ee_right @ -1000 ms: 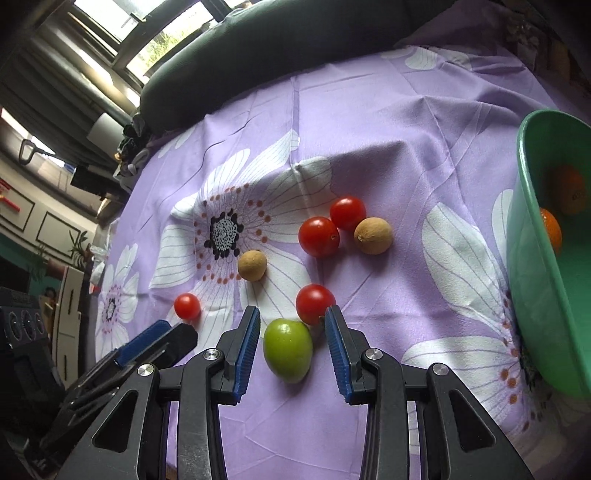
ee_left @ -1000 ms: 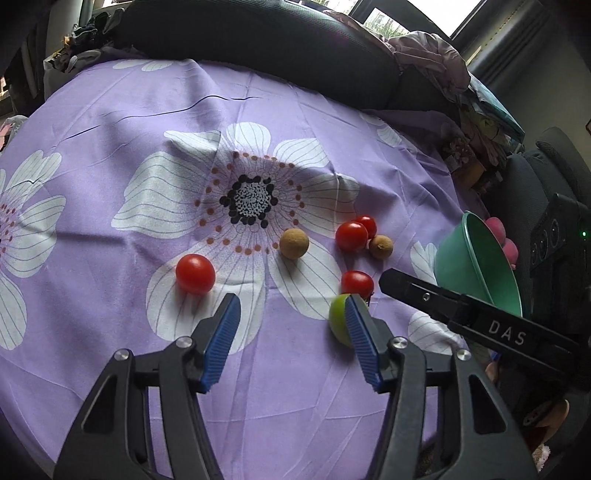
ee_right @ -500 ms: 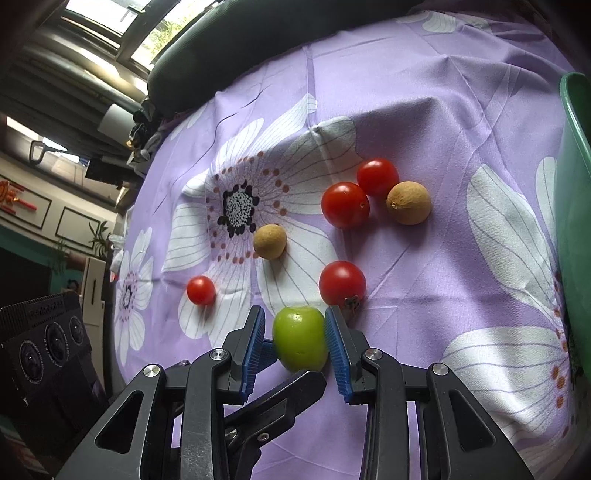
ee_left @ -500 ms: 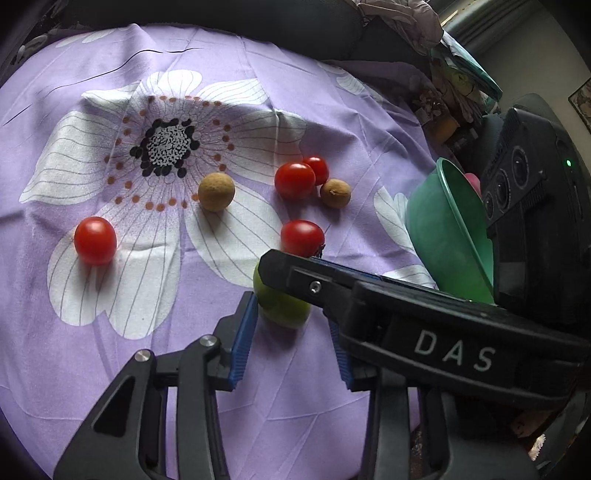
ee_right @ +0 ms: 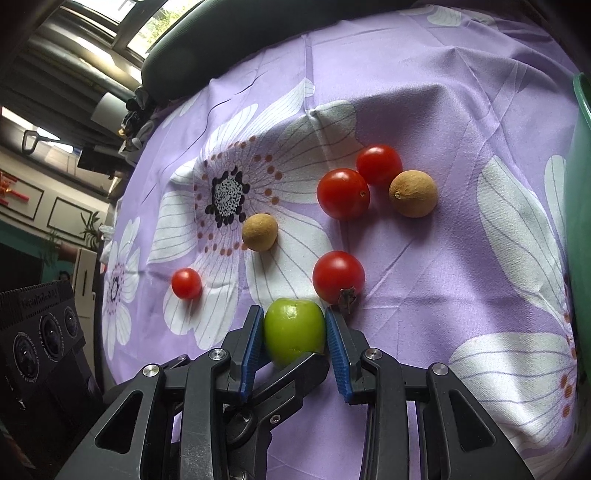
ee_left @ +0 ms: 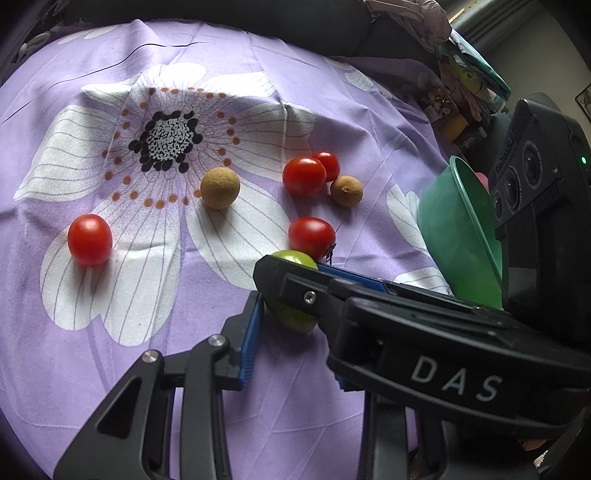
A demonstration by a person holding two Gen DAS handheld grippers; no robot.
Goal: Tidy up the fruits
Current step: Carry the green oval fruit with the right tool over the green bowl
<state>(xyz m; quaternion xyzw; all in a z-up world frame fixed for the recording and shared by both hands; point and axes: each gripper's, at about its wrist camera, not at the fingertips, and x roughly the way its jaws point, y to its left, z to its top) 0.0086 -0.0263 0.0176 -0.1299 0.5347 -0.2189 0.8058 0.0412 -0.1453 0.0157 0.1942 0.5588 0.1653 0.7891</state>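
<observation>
Now both tools meet at one green fruit.
Right tool [ee_right: 294, 334] grips the green fruit [ee_right: 293, 329] between its blue pads on the purple flowered cloth [ee_right: 443, 110]; left tool [ee_left: 295, 317] has closed against it too. Just beyond lies a red tomato [ee_right: 338, 277]; green bowl [ee_left: 458, 236] sits right.

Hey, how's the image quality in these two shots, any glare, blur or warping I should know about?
Left wrist view: strong fisheye bending, dark corners, the near right tongs soft and hiding most of the green fruit. Right wrist view: same warping, bright blown-out window top left, soft daylight with faint shadows under the tomatoes, fruit sharp.
</observation>
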